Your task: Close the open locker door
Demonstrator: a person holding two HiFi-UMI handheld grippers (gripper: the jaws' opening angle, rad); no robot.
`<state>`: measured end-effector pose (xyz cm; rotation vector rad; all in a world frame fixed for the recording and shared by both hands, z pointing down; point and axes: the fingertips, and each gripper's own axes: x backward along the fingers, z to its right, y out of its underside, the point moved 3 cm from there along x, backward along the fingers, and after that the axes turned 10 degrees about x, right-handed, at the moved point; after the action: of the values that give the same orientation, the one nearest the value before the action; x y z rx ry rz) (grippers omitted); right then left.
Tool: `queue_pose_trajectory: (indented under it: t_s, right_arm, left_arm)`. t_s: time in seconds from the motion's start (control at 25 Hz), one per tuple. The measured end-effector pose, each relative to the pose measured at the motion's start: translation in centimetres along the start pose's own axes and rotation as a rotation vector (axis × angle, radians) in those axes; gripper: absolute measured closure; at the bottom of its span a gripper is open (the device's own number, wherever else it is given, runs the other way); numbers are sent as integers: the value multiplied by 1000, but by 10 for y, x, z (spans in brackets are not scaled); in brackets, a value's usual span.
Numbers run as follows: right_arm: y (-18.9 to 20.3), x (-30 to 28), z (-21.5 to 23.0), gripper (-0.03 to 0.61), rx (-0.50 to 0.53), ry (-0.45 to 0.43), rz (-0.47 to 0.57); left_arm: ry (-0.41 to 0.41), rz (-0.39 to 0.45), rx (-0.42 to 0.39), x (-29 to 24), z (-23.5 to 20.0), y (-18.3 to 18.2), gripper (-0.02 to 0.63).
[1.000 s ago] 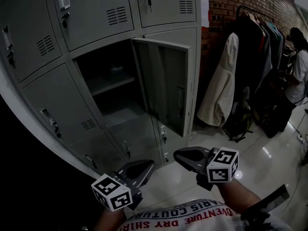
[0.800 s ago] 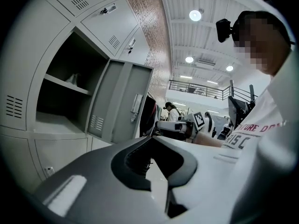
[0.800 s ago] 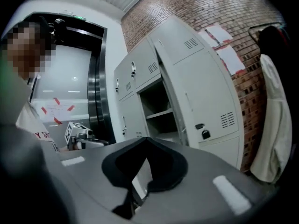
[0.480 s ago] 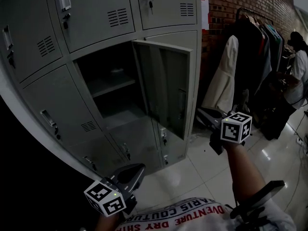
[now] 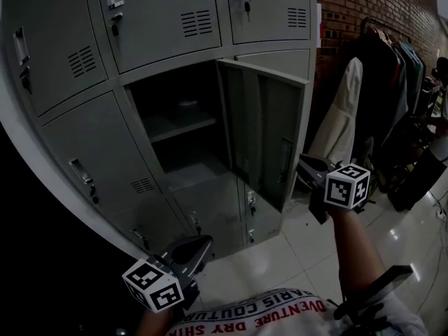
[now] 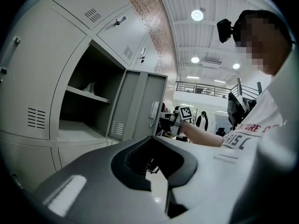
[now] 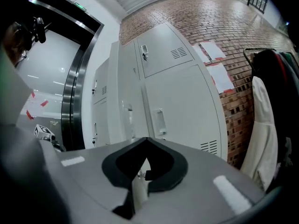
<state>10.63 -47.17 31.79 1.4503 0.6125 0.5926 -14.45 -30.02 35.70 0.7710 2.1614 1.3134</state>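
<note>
The grey locker bank (image 5: 161, 19) has one open compartment (image 5: 185, 128) in its middle column. Its door (image 5: 266, 135) swings out to the right, inner face toward me, seen also in the left gripper view as the door (image 6: 140, 104). My right gripper (image 5: 302, 166) hovers just right of the door's free edge, at the outer side, jaws shut and empty; contact cannot be told. My left gripper (image 5: 204, 245) hangs low in front of the bottom lockers, shut on nothing. The right gripper view faces closed locker fronts (image 7: 182, 101).
A shelf (image 5: 183, 124) divides the open compartment. A clothes rack with dark garments (image 5: 392, 96) and a white coat (image 5: 344, 128) stands against the brick wall (image 5: 350, 5) at right. Glossy floor tiles (image 5: 280, 257) lie below. A person (image 5: 441, 110) stands far right.
My right gripper rose from waist height to beside the door's free edge and has held there. The left gripper stayed low. The door has not visibly swung.
</note>
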Motion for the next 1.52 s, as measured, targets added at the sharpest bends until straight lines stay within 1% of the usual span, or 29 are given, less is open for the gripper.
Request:
queue_pose_trajectory:
  t_s: [0.12, 0.32, 0.44, 0.56, 0.76, 0.92, 1.04, 1.12, 1.2, 1.36, 1.44, 1.52]
  right_arm:
    - [-1, -3, -20, 583, 13, -38, 7]
    - [-4, -13, -65, 583, 52, -143, 22]
    - [-7, -26, -95, 583, 76, -209, 29]
    - [-9, -44, -125, 583, 108, -277, 36]
    - [-9, -85, -162, 583, 147, -365, 28]
    - [-2, -126, -181, 583, 176, -394, 6]
    - [3, -159, -191, 583, 177, -435, -14]
    - [6, -180, -196, 583, 156, -463, -27]
    - [7, -198, -197, 583, 138, -471, -36]
    - [9, -233, -193, 583, 134, -456, -54]
    - [10, -249, -189, 583, 145, -433, -60]
    - [11, -263, -183, 583, 172, -388, -64]
  left_arm:
    - [14, -9, -3, -3, -7, -3, 609]
    - [41, -15, -7, -5, -14, -10, 609]
    - [43, -18, -14, -1, -20, -14, 609]
    - [42, -21, -1, 3, -30, -15, 609]
    - [44, -19, 1, 11, -45, -18, 609]
    - [20, -20, -12, 23, -57, -24, 609]
    - [6, -26, -25, 26, -70, -30, 609]
    - [0, -41, -45, 22, -79, -34, 609]
    - [-10, -54, -58, 19, -87, -36, 609]
    - [-14, -61, -53, 18, -94, -36, 609]
    - [-21, -62, -42, 20, -99, -34, 609]
    - [-30, -61, -28, 23, -104, -33, 609]
